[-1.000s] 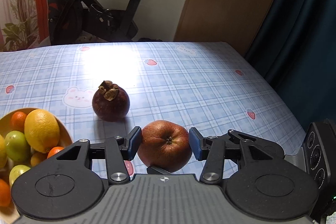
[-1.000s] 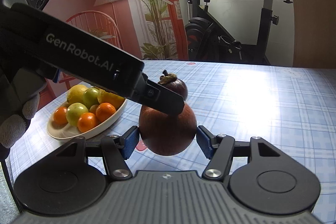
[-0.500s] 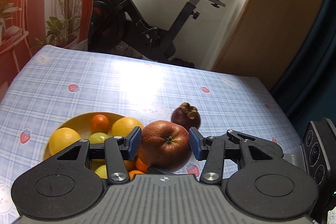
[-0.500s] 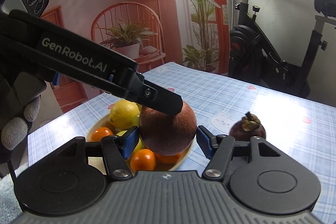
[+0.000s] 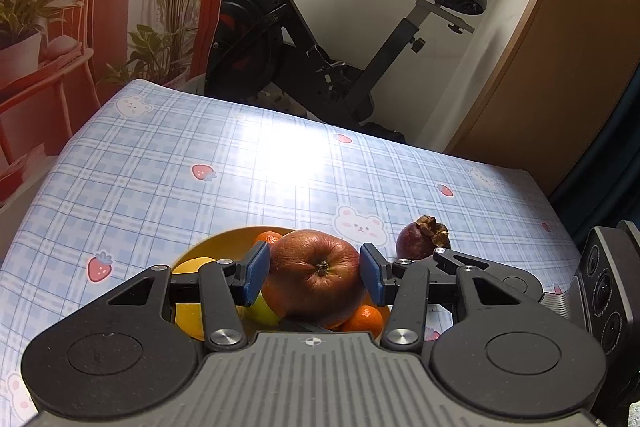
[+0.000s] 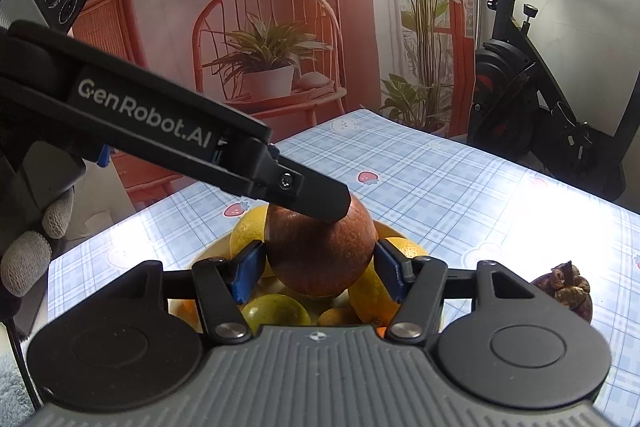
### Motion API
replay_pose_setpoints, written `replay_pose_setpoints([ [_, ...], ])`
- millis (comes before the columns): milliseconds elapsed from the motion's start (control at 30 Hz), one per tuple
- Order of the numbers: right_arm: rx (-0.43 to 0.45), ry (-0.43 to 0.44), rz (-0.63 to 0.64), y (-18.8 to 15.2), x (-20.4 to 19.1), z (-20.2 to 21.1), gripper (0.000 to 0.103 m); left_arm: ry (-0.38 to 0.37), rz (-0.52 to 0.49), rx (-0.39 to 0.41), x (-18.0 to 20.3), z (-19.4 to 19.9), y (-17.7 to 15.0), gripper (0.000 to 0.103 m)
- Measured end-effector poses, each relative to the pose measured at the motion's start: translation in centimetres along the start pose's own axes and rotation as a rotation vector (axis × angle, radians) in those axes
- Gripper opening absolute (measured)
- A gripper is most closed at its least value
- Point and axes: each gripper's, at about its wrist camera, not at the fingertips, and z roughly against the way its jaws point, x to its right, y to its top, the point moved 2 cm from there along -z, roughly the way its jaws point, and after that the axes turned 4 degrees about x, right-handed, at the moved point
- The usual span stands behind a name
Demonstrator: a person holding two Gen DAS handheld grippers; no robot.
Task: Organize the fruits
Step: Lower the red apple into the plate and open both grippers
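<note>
The apple (image 5: 316, 273) is being gripped by both hand-held grippers, left (image 5: 314, 277) and right (image 6: 318, 269), pads clamped on its sides. It is being held directly over the bowl (image 5: 200, 249), at six o'clock below. The mangosteen (image 5: 422, 241) is lying on the worktop (image 5: 160, 167) at three o'clock.

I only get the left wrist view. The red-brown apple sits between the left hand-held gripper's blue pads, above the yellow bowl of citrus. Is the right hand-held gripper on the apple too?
Observer: Yes. In the right wrist view, the right hand-held gripper presses its blue pads against both sides of the red-brown round apple.
Operator: Can you see who holds the left hand-held gripper?
Observer: Only grey knitted glove fingertips, at the left edge of the right wrist view, beside that gripper's black body.
</note>
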Motion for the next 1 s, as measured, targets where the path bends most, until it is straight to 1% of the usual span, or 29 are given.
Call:
replay_pose_setpoints([
  [133,-0.003,0.008,0.0,-0.1,-0.4,0.1,0.062,0.0,0.009,-0.005,-0.4,0.3,-0.3,0.051],
  [500,-0.013,-0.026,0.003,-0.9,0.3,2.1,0.063,-0.063,-0.01,-0.034,1.2,0.1,-1.3,0.051],
  [600,-0.022,-0.033,0.008,-1.4,0.5,2.0,0.063,-0.063,0.002,-0.047,1.1,-0.4,-1.6,0.051],
  [700,-0.016,-0.036,0.012,-1.5,0.4,2.1,0.063,-0.061,0.009,-0.04,1.0,-0.4,-1.7,0.052],
  [800,-0.03,-0.043,0.033,-1.4,0.1,2.0,0.064,-0.065,0.035,-0.042,0.8,-0.3,-1.7,0.052],
  [833,-0.031,-0.04,0.035,-1.4,0.1,2.0,0.066,-0.065,0.043,-0.041,0.7,-0.3,-1.7,0.053],
  [867,-0.027,-0.042,0.032,-1.5,0.1,2.1,0.067,-0.06,0.047,-0.037,0.7,-0.2,-1.7,0.053],
  [1000,-0.024,-0.046,-0.004,-1.8,0.6,2.6,0.069,-0.053,0.042,-0.033,1.0,-0.3,-1.7,0.053],
])
